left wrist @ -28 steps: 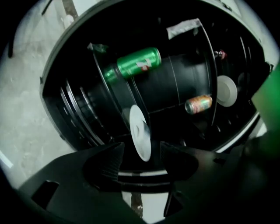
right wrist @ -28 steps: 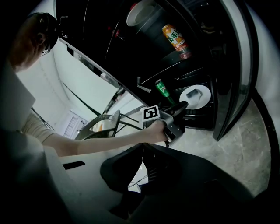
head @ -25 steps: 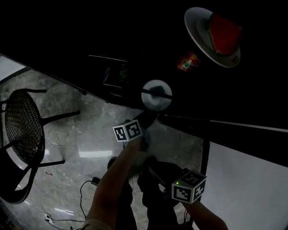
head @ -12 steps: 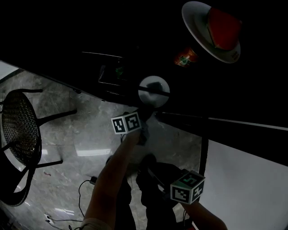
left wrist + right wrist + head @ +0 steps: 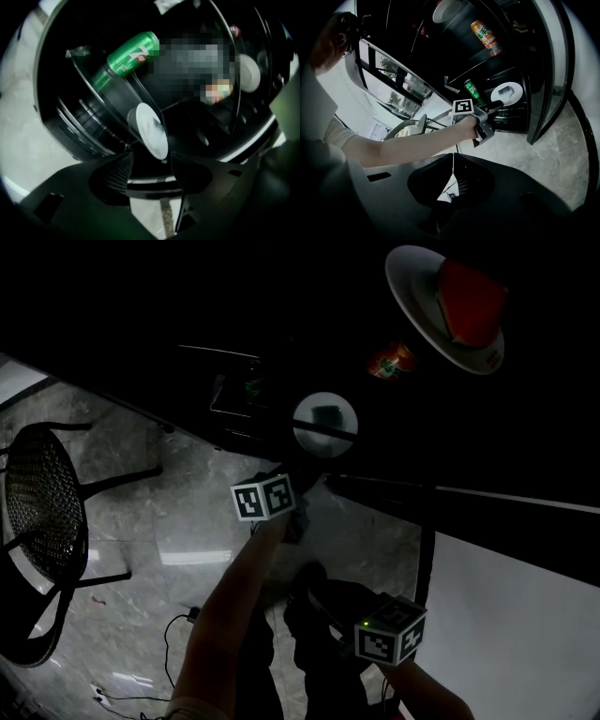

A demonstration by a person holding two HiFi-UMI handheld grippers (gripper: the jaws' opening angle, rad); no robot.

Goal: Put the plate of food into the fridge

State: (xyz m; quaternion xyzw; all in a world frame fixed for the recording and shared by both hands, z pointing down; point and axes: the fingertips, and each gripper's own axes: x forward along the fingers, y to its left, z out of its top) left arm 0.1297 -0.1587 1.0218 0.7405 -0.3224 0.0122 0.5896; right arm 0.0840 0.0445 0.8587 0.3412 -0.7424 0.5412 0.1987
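Looking along the left tongs [image 5: 151,164] in the left gripper view: the jaws are standing spread, having just been opening, and nothing is lying between them. A small white dish [image 5: 149,130] is sitting just beyond the tips, at a shelf edge of the dark fridge [image 5: 93,123], with a green can [image 5: 131,54] further in.

Right gripper view: the right tongs [image 5: 452,164] are pressing together on nothing, hanging well back from the fridge. The person's left arm [image 5: 403,140] is reaching across toward that same white dish, and an orange can [image 5: 483,33] is standing on a shelf above it.

Head view: the plate of food [image 5: 415,294] is lying high in the dark fridge interior, apparently on an upper shelf and well apart from both tongs. It is carrying a red wedge [image 5: 469,307]. A chair [image 5: 42,512] is standing on the marble floor [image 5: 187,521] at the left.

Handling, as I am judging it: the plate is looking stiff, smooth and breakable, moderately heavy for one pinch. The wedge is sitting loose and would be sliding if the plate tilted. The bare rim opposite the wedge is offering the best hold, with the plate kept level.
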